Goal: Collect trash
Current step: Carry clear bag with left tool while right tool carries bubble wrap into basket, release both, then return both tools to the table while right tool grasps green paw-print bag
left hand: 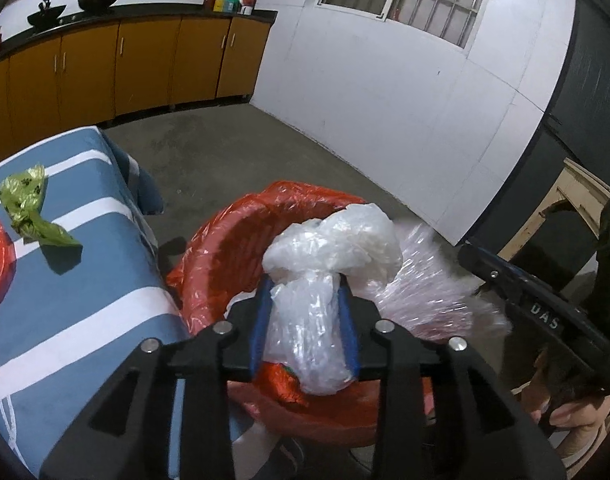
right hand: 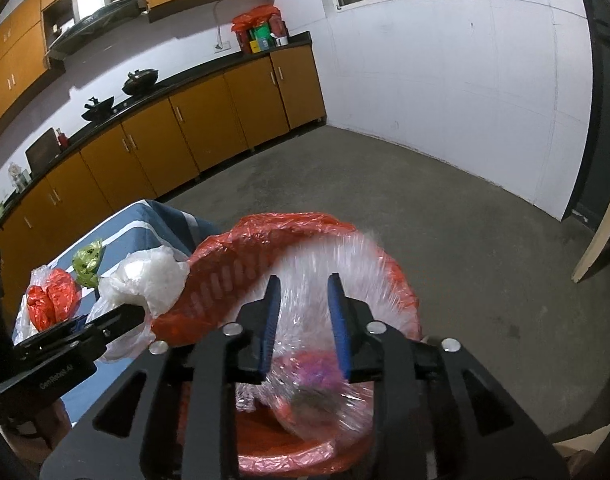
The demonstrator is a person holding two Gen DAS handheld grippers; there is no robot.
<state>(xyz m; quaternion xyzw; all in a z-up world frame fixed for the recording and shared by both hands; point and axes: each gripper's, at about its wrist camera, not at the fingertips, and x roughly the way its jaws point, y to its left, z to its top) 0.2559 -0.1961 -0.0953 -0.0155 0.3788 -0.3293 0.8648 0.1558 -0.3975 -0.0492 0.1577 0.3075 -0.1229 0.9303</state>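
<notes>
The left gripper (left hand: 305, 300) fingers (left hand: 261, 320) flank a crumpled white plastic bag (left hand: 329, 248) over the red-lined bin (left hand: 225, 248). The right gripper (right hand: 303, 312) fingers stand released around blurred clear plastic wrap (right hand: 337, 264).

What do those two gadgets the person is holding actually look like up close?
Each hand-held gripper is a black frame with triangular cut-outs and round silver bolts. The left hand-held gripper ends in two flat fingers with blue pads; the right hand-held gripper has matching blue-padded fingers. White lettering is printed on the side of each black body. No cables or sleeves are visible.
</notes>
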